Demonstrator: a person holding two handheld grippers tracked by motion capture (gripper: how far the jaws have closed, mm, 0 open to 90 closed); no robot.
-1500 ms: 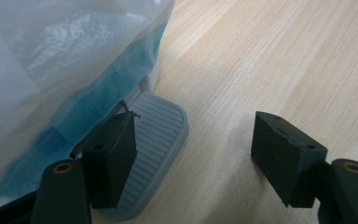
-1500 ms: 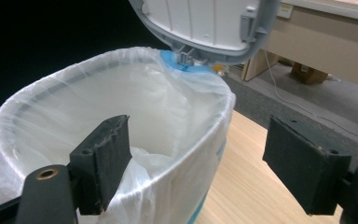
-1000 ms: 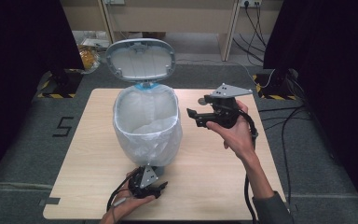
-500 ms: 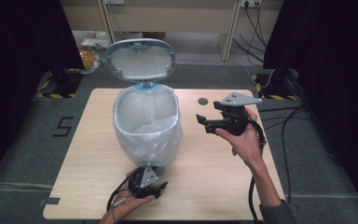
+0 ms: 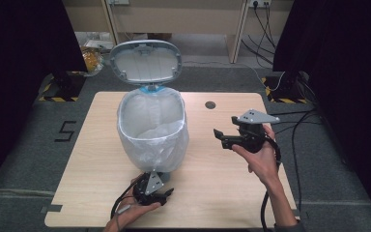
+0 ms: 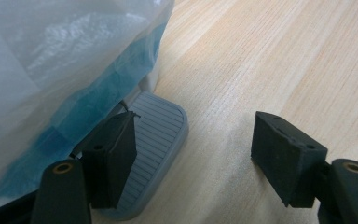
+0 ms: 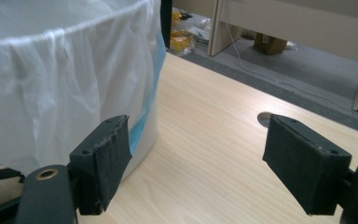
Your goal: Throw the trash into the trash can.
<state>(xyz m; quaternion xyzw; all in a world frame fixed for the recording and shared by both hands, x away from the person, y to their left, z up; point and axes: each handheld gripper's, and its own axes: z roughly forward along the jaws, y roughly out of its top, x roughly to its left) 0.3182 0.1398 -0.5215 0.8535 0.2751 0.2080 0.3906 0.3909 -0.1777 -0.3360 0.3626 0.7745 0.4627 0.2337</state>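
— What's nearest us?

— The left gripper [image 5: 160, 197], low at the near edge of the table [image 5: 101, 203], jaws spread wide with nothing between them. In the left gripper view one jaw sits on the ribbed grey pedal [image 6: 156, 140] of the bin [image 5: 152, 137]; the lid [image 5: 146, 60] stands open behind, so I'd judge the pedal is being pressed.

— And the bin itself?

— It's left of the table's middle, lined with a thin white bag [image 7: 51, 88] folded over the rim, a blue strip showing beneath. The bag looks soft, crinkly and slippery; I'd guess it tears easily. The bin looks like light plastic and may slide if pushed sideways. Best holds, to my eye: the pedal for the lid, the folded bag edge at the rim for the liner.

— The other hand?

— The right gripper [image 5: 222, 137] hovers to the right of the bin, apart from it, jaws also wide and empty.

— Room to move?

— Plenty of bare wood on the right, with a small round cable hole [image 5: 210, 105] farther back. The near edge is close under the left hand. Beyond the table, cables [image 5: 290, 130] trail over the floor.
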